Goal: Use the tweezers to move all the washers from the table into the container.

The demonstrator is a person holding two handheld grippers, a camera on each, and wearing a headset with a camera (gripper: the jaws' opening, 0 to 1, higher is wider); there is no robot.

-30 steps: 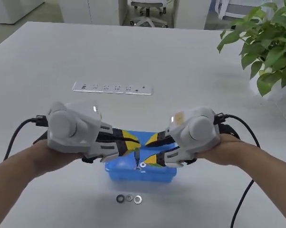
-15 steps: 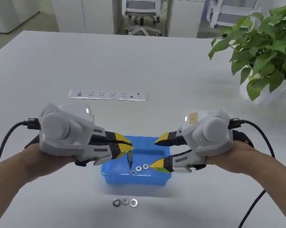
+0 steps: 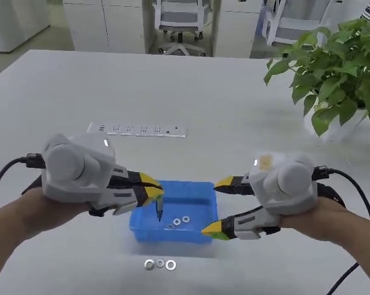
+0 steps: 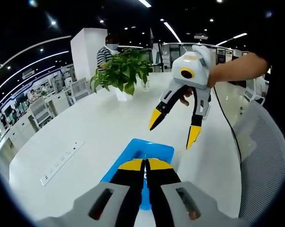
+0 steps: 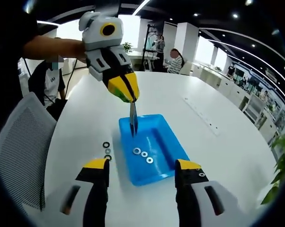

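A blue container (image 3: 200, 192) sits on the white table between my grippers. Three washers (image 3: 177, 221) lie inside it, also seen in the right gripper view (image 5: 142, 153). Three more washers (image 3: 159, 264) lie in a row on the table just in front of it (image 5: 106, 150). My left gripper (image 3: 155, 193) is shut on thin tweezers (image 3: 158, 210), which point down over the container's left part (image 5: 133, 118); nothing shows between their tips. My right gripper (image 3: 211, 206) hangs open and empty over the container's right end (image 5: 142, 163).
A white power strip (image 3: 137, 129) lies farther back on the table. A potted green plant (image 3: 332, 80) stands at the back right. Office chairs (image 3: 179, 18) stand beyond the far edge. Cables trail from both grippers toward me.
The two grippers have drawn apart, the right one going right and opening away from the tweezers. The head camera tilted up. The three washers on the table have not moved.
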